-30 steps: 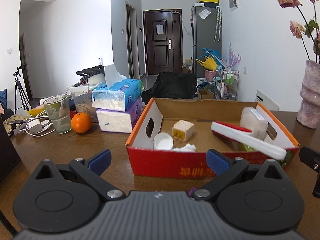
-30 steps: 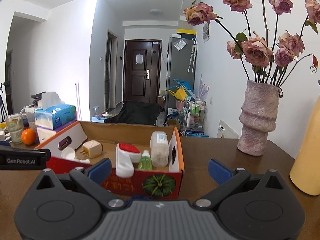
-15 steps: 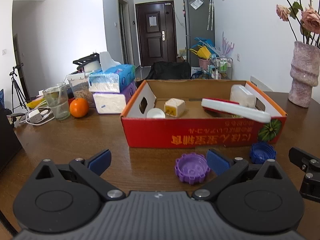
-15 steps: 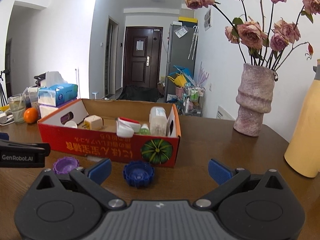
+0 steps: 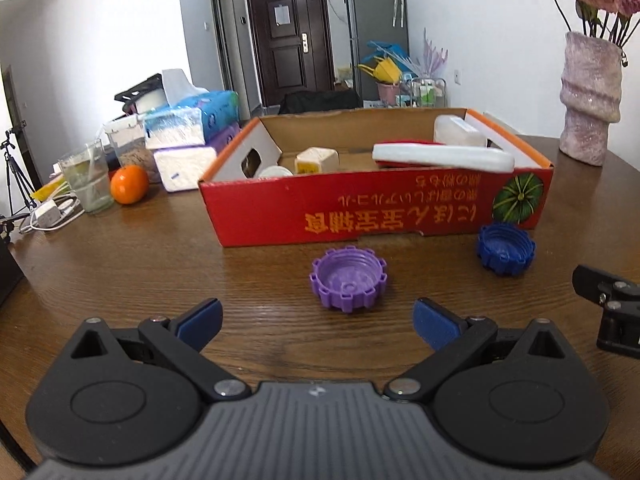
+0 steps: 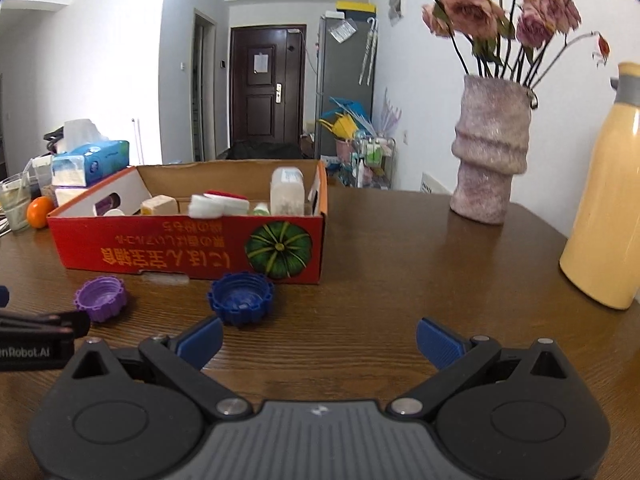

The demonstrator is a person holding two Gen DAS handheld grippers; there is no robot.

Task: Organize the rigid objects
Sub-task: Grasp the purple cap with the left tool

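The wooden bench (image 5: 120,264) carried everything, and a red cardboard box (image 5: 376,208) sat on its middle, already holding a white-and-red tool (image 5: 440,156), a white plastic container (image 5: 456,132), a small cream cube (image 5: 316,160) and a white cap (image 5: 274,171). A pink textured vase (image 6: 492,160) and a yellow flask (image 6: 604,200) stood to the right, well apart from the box. Two loose lids lay upside down on the bench just in front of the box: a purple ridged cap (image 5: 347,279) and a blue ridged cap (image 5: 506,249).

The left claw (image 5: 316,320) hung wide open and empty, with the purple cap just ahead between its fingers. The right claw (image 6: 320,334) was likewise spread wide and empty, the blue cap near its left finger rather than centred.

The risk looked like this: both caps were low, round and ridged, so a closing finger that landed off-centre could skid one across the smooth wood or flip it. The two claws were also close, so simultaneous reaches might collide.
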